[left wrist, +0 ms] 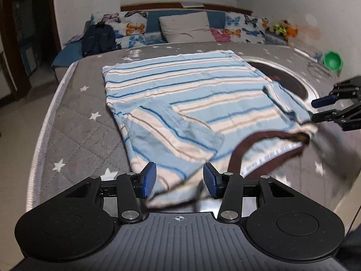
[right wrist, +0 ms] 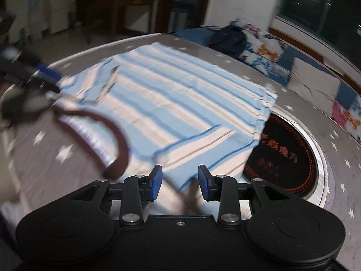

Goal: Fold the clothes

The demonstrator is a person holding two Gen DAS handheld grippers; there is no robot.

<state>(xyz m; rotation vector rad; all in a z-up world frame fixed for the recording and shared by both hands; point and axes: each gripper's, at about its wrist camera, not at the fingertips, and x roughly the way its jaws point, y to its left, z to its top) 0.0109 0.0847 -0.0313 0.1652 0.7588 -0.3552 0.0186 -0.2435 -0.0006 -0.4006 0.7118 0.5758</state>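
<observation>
1. A striped shirt [left wrist: 180,97] lay spread over the middle of a grey star-print bed [left wrist: 74,122], its brown collar [left wrist: 266,135] in the lower right of the left view.
2. The left gripper [left wrist: 179,181] sat at the bottom centre with shirt cloth between its blue pads; the jaws stood apart, and I could not tell whether they pinched the fabric.
3. The right gripper [right wrist: 179,181] showed cloth between its jaws too (badly blurred), so its hold could not be told either.
4. The shirt looked light, soft and limp; it would likely sag and crease, and slip from a loose pinch. Shoulder seams beside the collar, or the hem corners, seemed the best places to take hold.
5. The left view alone showed a green bowl [left wrist: 332,59] at upper right and a grey pillow [left wrist: 187,28] at top centre.
6. The right view alone showed the whole of a dark round disc [right wrist: 284,153] at right, tucked partly under the shirt's edge.
</observation>
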